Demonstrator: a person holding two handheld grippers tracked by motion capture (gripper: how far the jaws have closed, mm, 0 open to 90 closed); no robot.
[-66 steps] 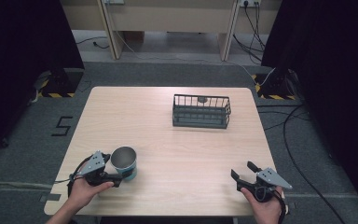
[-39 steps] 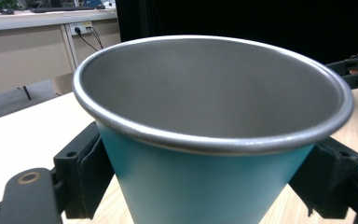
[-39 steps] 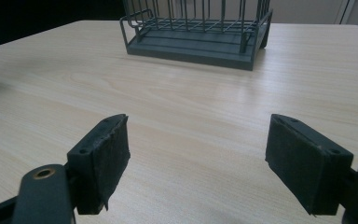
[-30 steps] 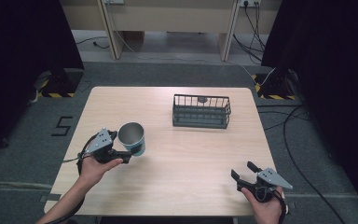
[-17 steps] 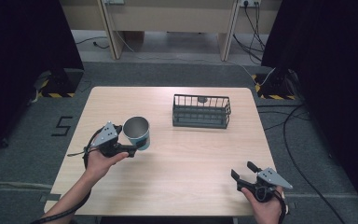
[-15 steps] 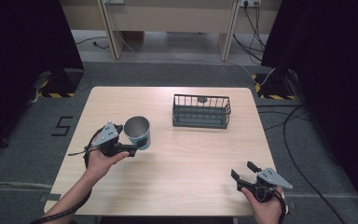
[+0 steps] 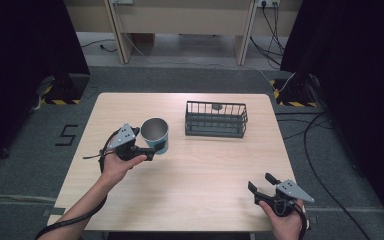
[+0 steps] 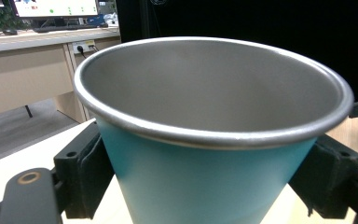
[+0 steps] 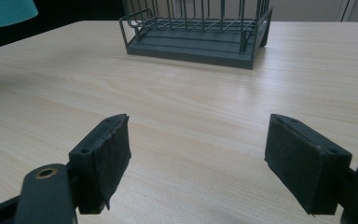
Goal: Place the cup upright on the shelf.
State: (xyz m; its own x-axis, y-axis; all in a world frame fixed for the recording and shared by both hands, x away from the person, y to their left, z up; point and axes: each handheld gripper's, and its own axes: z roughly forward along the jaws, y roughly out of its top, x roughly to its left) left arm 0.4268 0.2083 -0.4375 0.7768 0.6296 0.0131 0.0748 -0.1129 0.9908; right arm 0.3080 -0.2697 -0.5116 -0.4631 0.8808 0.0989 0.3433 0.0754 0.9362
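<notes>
A teal metal cup (image 7: pixel 155 135) with a silver inside hangs above the table's left half, held upright by my left gripper (image 7: pixel 149 148), whose jaws press on its two sides. The left gripper view is close on the cup (image 8: pixel 205 140), with a black pad (image 8: pixel 86 163) at each flank. My right gripper (image 7: pixel 263 185) rests near the table's front right corner, open and holding nothing; its pads (image 9: pixel 105 161) stand wide apart over bare wood. A dark wire basket (image 7: pixel 216 119) sits right of the cup at the back of the table, and a corner of the cup (image 9: pixel 7 10) shows far off.
The light wooden table (image 7: pixel 205 170) has open surface between the two grippers. The wire basket (image 9: pixel 198 28) stands straight ahead of the right gripper. Cables and dark stands lie on the floor beyond the table's edges.
My left gripper has lifted the cup from the front left of the table and carried it away from the person and to the right, toward the basket. The right gripper has stayed put.
</notes>
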